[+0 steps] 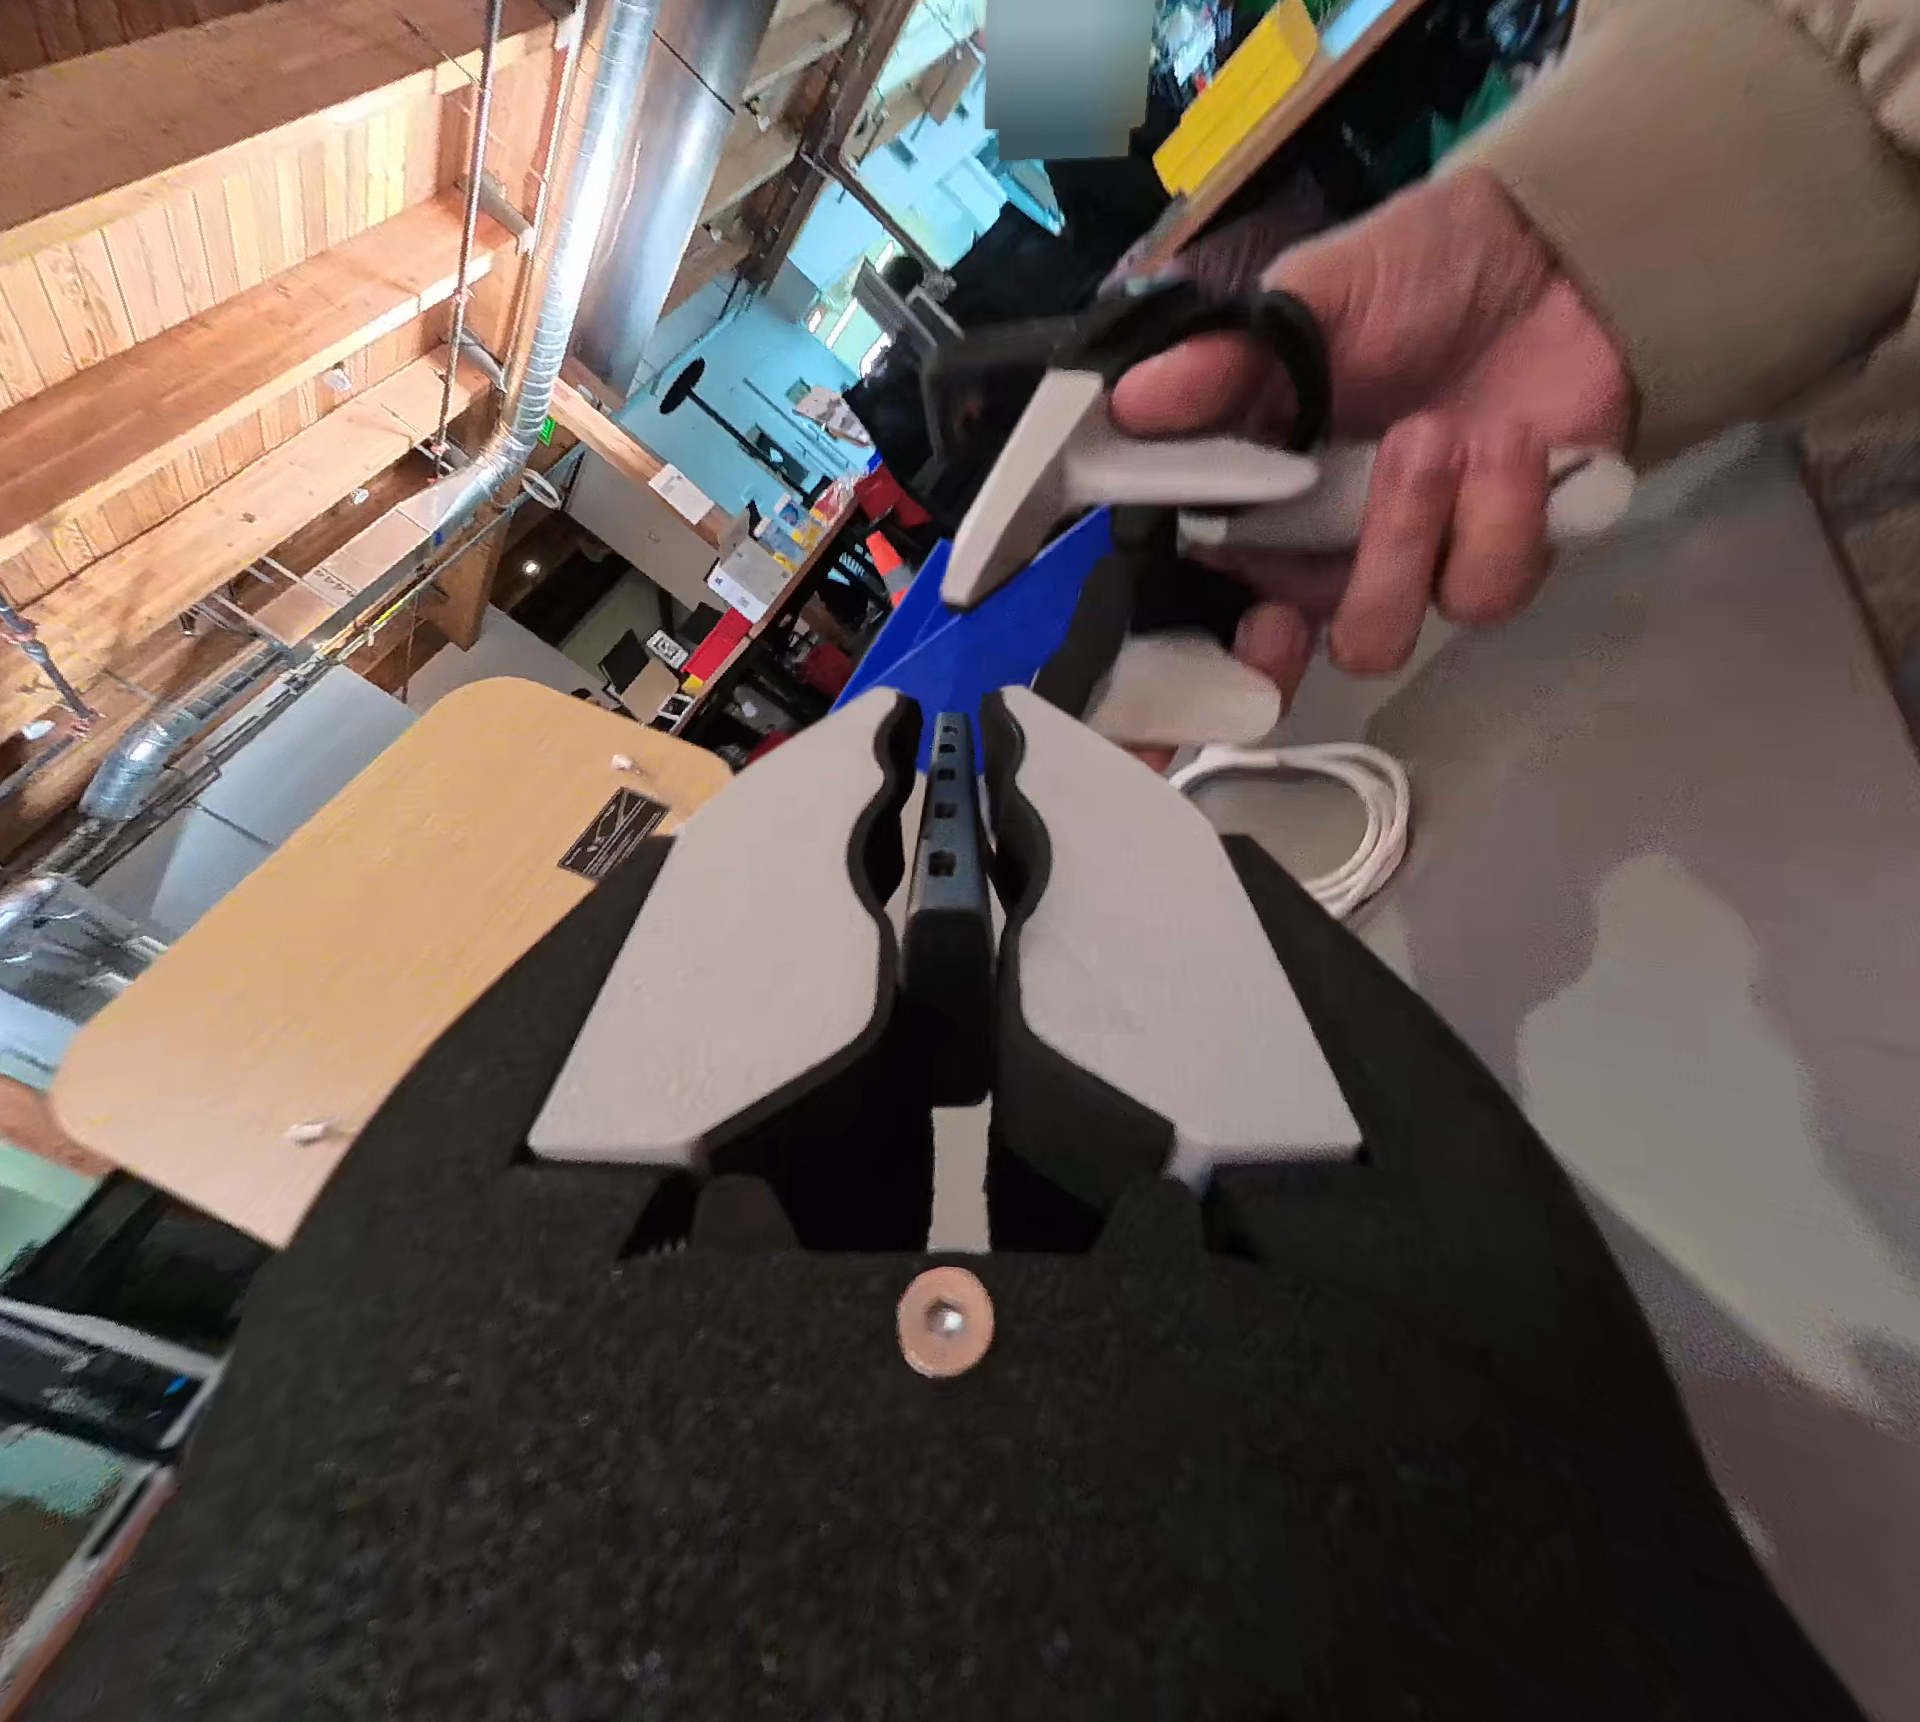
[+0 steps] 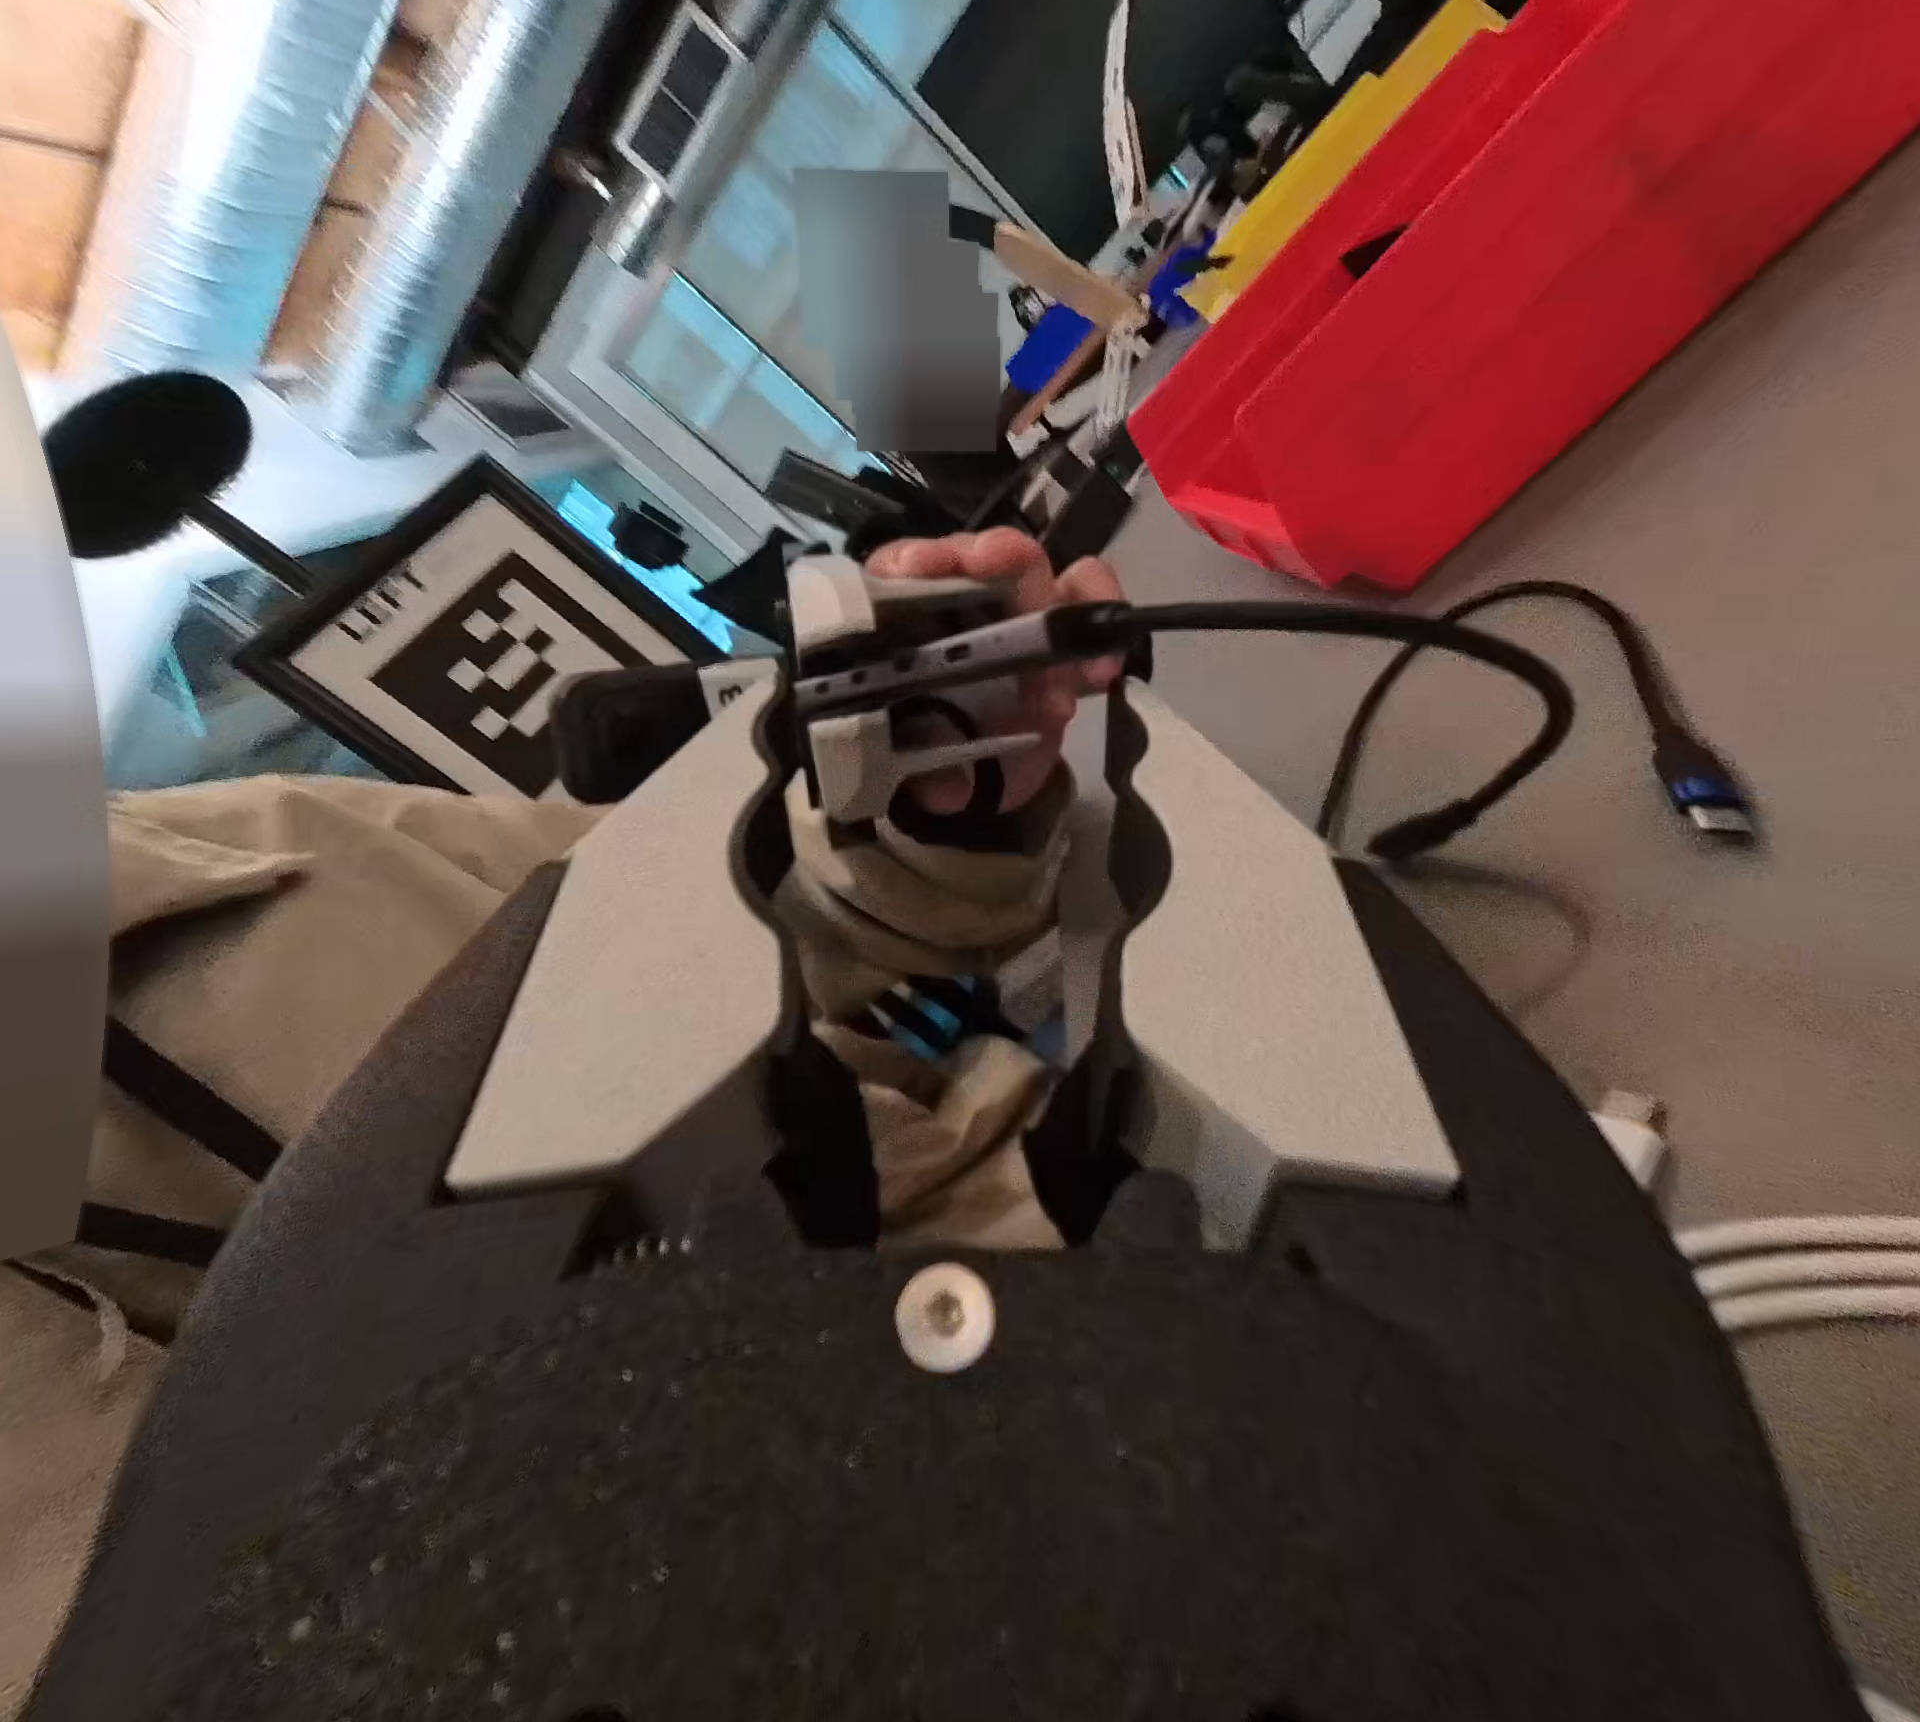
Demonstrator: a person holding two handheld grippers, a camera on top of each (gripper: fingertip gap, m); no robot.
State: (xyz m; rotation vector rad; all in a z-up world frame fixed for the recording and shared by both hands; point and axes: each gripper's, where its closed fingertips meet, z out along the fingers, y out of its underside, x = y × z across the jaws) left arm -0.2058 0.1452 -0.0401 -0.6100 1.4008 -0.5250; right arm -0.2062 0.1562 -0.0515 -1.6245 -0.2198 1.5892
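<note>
Hub (image 1: 943, 841), slim, dark grey w/ a row of ports, sits clamped edge-on in L gripper (image 1: 945, 711) above the grey worktop (image 1: 1662, 841). R gripper (image 2: 951, 706) gapes wide, tips just beside hub; contact unclear. Hub's black cable (image 2: 1351, 633) arcs down to a blue-tipped plug (image 2: 1704, 799) on the worktop, red bins (image 2: 1507, 270) beyond. White cable (image 1: 1371, 820) partly hidden; blue shape (image 1: 987, 623) behind the tips unidentifiable.
</note>
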